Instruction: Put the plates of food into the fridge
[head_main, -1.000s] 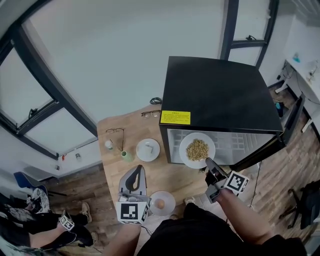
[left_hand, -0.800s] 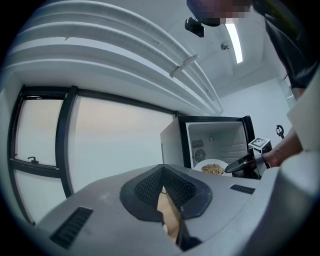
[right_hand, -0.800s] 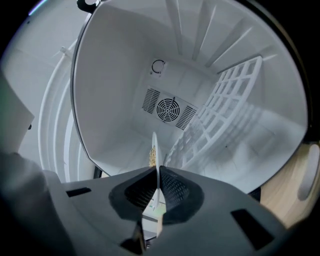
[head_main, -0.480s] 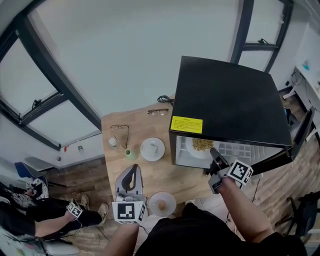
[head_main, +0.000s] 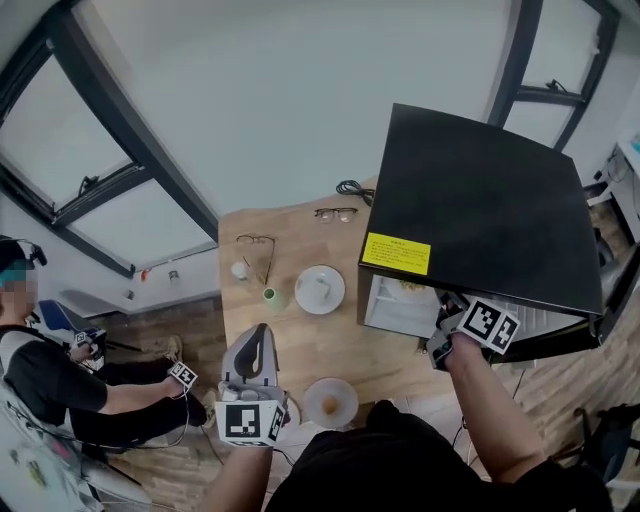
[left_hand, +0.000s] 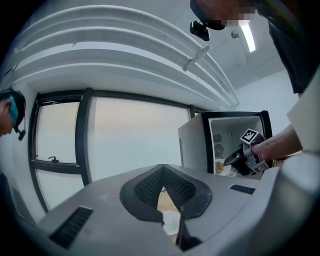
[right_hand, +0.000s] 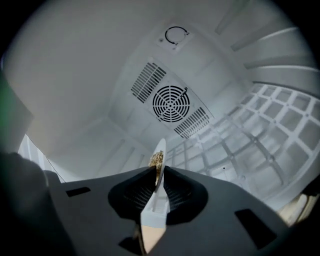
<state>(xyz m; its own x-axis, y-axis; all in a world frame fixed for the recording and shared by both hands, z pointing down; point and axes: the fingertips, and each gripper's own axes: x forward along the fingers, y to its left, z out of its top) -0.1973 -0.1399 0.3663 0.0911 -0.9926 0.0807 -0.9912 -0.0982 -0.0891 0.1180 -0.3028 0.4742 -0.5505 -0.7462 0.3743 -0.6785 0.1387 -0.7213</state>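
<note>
Reaching into the squat black-topped fridge (head_main: 480, 190), the right gripper (head_main: 450, 310) has the round white plate of tan grains (right_hand: 156, 202) clamped by its rim. The plate shows edge-on between the dark ribbed pads. The jaws have just been opening a little, yet the pads sit against the rim on both sides. The plate is inside the cabinet, above the white wire-grid shelf (right_hand: 260, 135). It faces the smooth white plastic back wall (right_hand: 90, 75) and its round slotted fan grille (right_hand: 171, 104).

The left gripper (head_main: 260, 335), grey with a rounded shell, hangs over the pale wooden table (head_main: 300, 335), its jaw tips drawn together and nothing gripped. Just beside it lies a small white plate with a brown morsel (head_main: 330, 402). A second white plate (head_main: 320, 289) sits farther back, near the fridge.

A second ago the grain plate showed whole from above at the fridge's mouth. Now the flat black top hides nearly all of it, and the right gripper's marker cube (head_main: 488, 325) has come to the fridge's front edge.
</note>
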